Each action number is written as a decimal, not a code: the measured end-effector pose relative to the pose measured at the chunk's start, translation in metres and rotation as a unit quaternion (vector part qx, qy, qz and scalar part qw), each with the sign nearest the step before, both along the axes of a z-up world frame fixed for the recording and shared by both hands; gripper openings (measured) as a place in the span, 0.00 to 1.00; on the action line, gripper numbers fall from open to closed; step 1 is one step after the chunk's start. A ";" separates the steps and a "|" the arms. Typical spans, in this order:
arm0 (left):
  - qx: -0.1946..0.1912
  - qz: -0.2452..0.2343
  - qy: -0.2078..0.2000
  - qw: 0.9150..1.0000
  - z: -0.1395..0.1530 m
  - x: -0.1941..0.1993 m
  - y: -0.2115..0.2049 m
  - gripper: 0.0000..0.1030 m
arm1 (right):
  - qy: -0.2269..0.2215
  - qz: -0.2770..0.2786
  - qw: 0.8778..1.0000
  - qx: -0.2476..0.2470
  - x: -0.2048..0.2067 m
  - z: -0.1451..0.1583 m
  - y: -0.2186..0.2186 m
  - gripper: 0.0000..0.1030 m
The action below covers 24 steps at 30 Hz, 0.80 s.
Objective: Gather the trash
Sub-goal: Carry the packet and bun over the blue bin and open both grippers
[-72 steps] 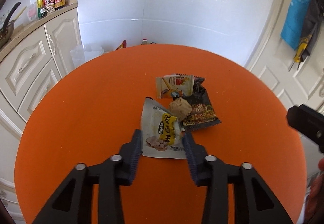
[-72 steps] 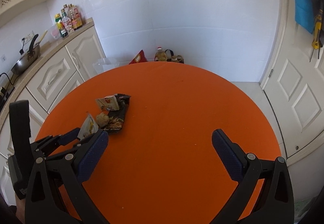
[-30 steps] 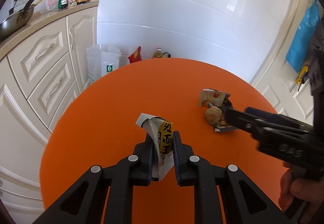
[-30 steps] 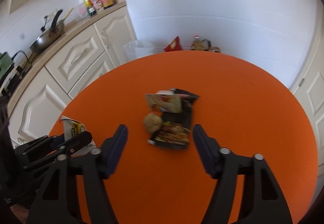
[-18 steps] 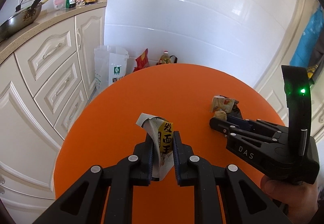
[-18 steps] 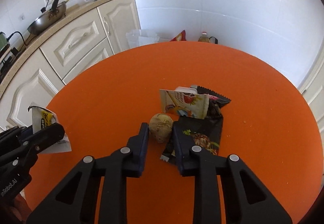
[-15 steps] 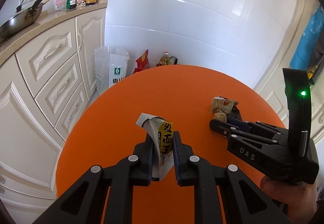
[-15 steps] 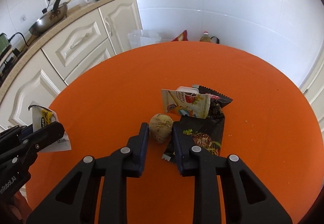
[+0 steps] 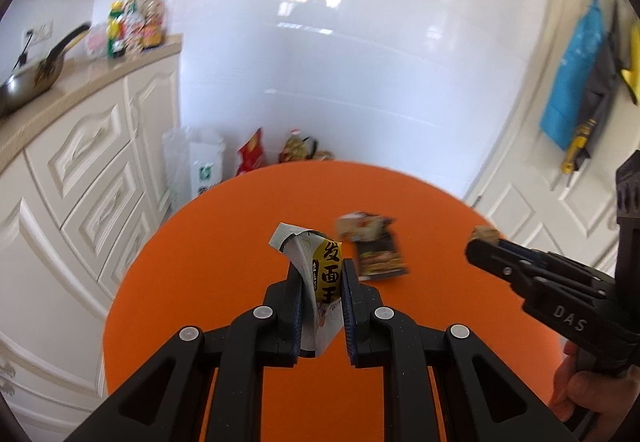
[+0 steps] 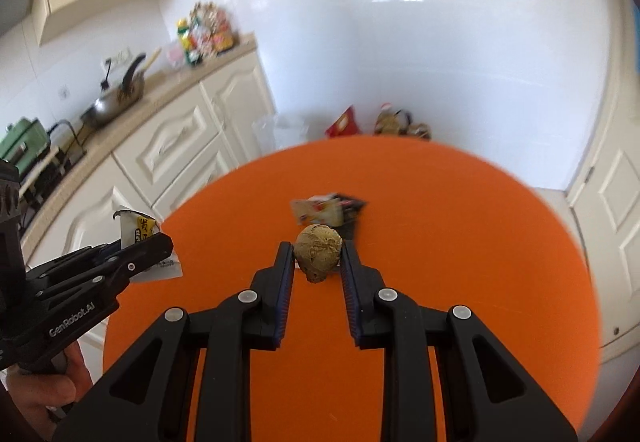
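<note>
My left gripper (image 9: 322,274) is shut on a white and yellow snack wrapper (image 9: 320,274), held above the round orange table (image 9: 224,262). In the right wrist view that wrapper (image 10: 138,234) shows at the left in the left gripper (image 10: 160,242). My right gripper (image 10: 318,256) is shut on a crumpled brown paper ball (image 10: 319,258), lifted off the table. The ball (image 9: 485,233) also peeks from the right gripper's tip at the right of the left wrist view. Two wrappers stay on the table: a pale one (image 9: 358,226) and a black one (image 9: 378,256).
White kitchen cabinets (image 9: 88,162) with a pan and bottles on the counter run along the left. A white plastic bag (image 9: 200,166), a red packet and a bottle stand on the floor behind the table. A white door (image 10: 612,226) is at the right.
Both grippers rose away from the table. The right gripper closed on the paper ball and lifted it off the black wrapper. The left keeps its hold on the snack wrapper.
</note>
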<state>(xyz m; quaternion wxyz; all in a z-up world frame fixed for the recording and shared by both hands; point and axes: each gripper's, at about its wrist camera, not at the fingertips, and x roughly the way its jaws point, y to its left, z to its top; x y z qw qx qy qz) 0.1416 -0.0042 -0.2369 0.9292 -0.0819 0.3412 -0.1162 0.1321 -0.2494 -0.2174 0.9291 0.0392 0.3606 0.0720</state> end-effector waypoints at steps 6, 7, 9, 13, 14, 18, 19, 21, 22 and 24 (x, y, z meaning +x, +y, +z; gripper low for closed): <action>0.001 -0.056 -0.039 0.998 0.031 -0.031 -0.052 0.12 | -0.042 -0.051 0.998 0.000 -0.060 0.039 -0.051 0.23; -0.001 -0.066 -0.042 0.997 0.034 -0.035 -0.060 0.12 | -0.046 -0.058 0.997 -0.001 -0.067 0.043 -0.058 0.23; 0.002 -0.089 -0.054 0.995 0.043 -0.045 -0.082 0.12 | -0.059 -0.080 0.995 -0.002 -0.087 0.054 -0.078 0.23; 0.001 -0.137 -0.073 0.988 0.059 -0.064 -0.126 0.12 | -0.079 -0.130 0.988 -0.004 -0.126 0.070 -0.122 0.23; 0.000 -0.152 -0.078 0.985 0.064 -0.070 -0.140 0.12 | -0.082 -0.139 0.987 -0.006 -0.133 0.073 -0.131 0.23; -0.005 -0.201 -0.090 0.976 0.075 -0.084 -0.182 0.12 | -0.096 -0.188 0.977 -0.011 -0.172 0.084 -0.174 0.23; -0.005 -0.213 -0.092 0.973 0.076 -0.086 -0.193 0.12 | -0.098 -0.204 0.974 -0.014 -0.184 0.086 -0.187 0.23; -0.008 -0.245 -0.091 0.965 0.078 -0.094 -0.219 0.12 | -0.098 -0.228 0.969 -0.014 -0.201 0.087 -0.208 0.23; -0.007 -0.262 -0.088 0.961 0.077 -0.095 -0.234 0.12 | -0.097 -0.242 0.965 -0.015 -0.211 0.088 -0.220 0.23; -0.009 -0.290 -0.076 0.954 0.072 -0.097 -0.257 0.12 | -0.093 -0.271 0.958 -0.011 -0.231 0.085 -0.246 0.23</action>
